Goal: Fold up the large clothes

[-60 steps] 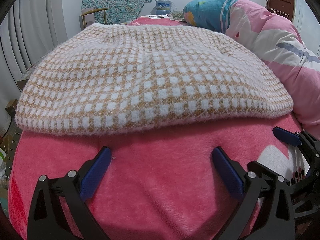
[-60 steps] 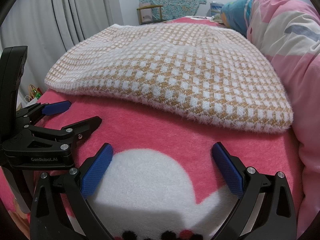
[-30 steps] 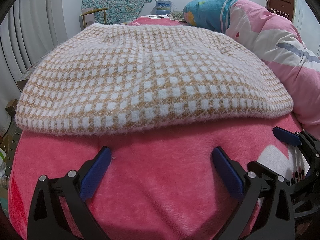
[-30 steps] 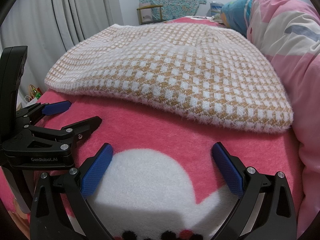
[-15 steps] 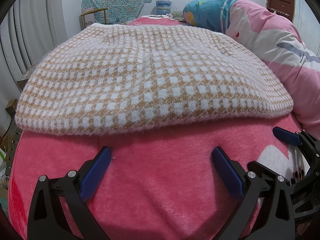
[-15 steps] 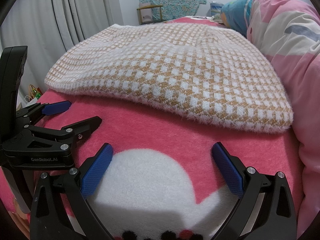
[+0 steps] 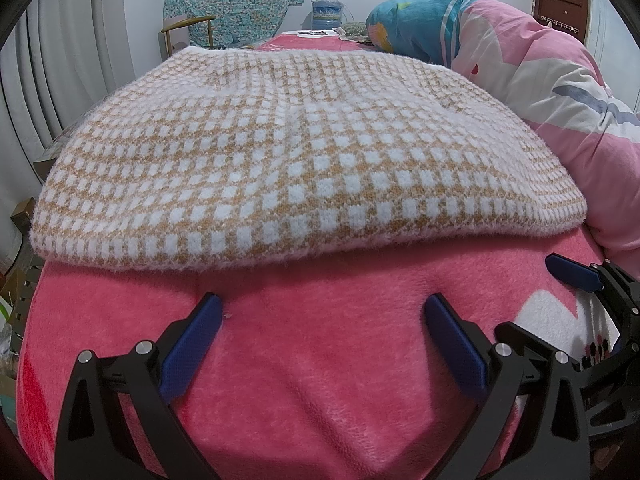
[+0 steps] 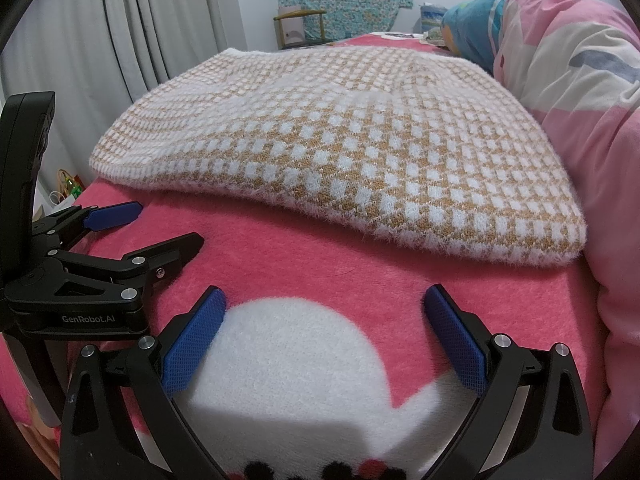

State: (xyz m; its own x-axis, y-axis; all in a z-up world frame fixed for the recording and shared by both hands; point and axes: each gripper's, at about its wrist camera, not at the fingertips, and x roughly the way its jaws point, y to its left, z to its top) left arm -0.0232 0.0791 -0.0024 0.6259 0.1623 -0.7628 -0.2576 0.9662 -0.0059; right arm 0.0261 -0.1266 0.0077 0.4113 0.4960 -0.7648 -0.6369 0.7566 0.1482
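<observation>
Checked knit sweater flat, seemingly folded, on blanket

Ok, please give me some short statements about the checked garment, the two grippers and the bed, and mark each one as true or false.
1. The fuzzy tan-and-white checked knit garment lies spread on the pink fleece blanket. True.
2. The left gripper is clamped on the garment's hem. False: its blue-padded fingers are spread apart over bare blanket, short of the hem.
3. The right gripper is open and holds nothing. True.
4. A rolled pink and blue quilt lies to the left of the garment. False: it lies along its right side.
5. In the right wrist view, the left gripper appears at the left. True.
</observation>
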